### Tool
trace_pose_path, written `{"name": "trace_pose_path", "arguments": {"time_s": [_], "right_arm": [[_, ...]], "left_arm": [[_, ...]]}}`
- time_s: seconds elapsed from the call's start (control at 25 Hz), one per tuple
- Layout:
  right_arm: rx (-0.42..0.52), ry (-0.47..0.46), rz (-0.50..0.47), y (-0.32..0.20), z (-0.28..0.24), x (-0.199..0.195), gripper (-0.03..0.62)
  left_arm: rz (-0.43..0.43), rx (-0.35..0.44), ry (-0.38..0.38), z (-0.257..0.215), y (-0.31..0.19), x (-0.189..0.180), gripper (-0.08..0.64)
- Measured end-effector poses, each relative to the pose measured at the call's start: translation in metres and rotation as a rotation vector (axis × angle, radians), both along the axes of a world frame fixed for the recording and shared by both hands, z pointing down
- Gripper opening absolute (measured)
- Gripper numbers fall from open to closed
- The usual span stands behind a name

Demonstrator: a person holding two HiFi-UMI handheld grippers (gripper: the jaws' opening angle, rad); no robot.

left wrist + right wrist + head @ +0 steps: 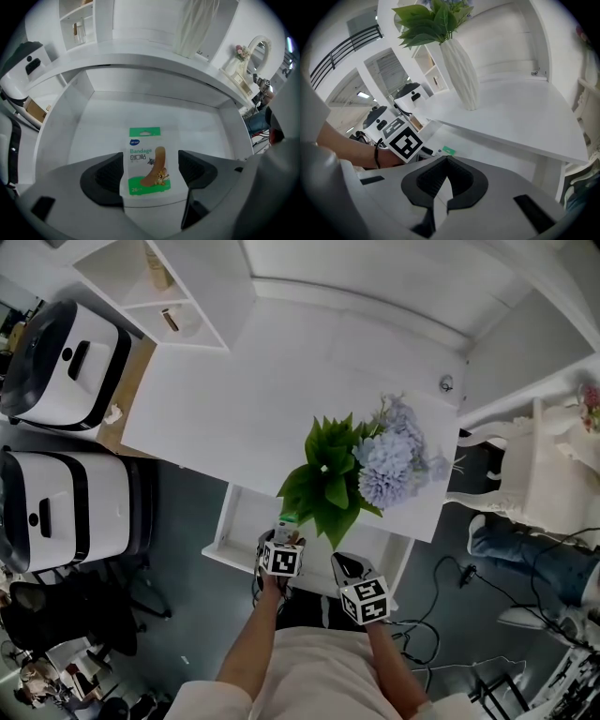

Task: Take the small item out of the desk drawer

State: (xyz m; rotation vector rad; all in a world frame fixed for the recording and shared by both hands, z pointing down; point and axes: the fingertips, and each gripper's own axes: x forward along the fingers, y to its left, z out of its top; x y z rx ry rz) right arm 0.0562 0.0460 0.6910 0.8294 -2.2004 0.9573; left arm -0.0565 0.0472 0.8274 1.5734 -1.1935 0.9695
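My left gripper (pixel 151 172) points down into the open drawer (pixel 201 124), jaws wide apart. The bandage pack (pixel 145 159) lies flat on the drawer floor between them, and the pads do not press on it. My right gripper (pixel 444 180) hangs near the drawer's front, jaws together on nothing. I judge this to be the reach for the pack, with the grasp not yet made. Next I should sink to the floor, close on the thin pack's edges, and lift it clear under the bench (pixel 511 122) without letting it slip.
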Motion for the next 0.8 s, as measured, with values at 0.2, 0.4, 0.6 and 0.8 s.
{"name": "trace_pose_path", "arguments": {"time_s": [0.2,0.4,0.6,0.8], "right_arm": [[-0.003,0.004,0.011,0.003,0.001,0.002,0.024],[-0.008,0.018,0.036,0.006,0.003,0.012,0.025],[-0.012,0.026,0.06,0.006,0.005,0.02,0.025],[-0.012,0.029,0.067,0.005,0.004,0.02,0.025]], "left_arm": [[-0.016,-0.039,0.024,0.012,-0.006,0.001,0.373],[0.012,-0.049,-0.039,0.03,-0.009,-0.005,0.374],[0.012,-0.045,-0.073,0.036,-0.012,-0.007,0.374],[0.005,-0.049,-0.079,0.043,-0.012,-0.001,0.373]]}}
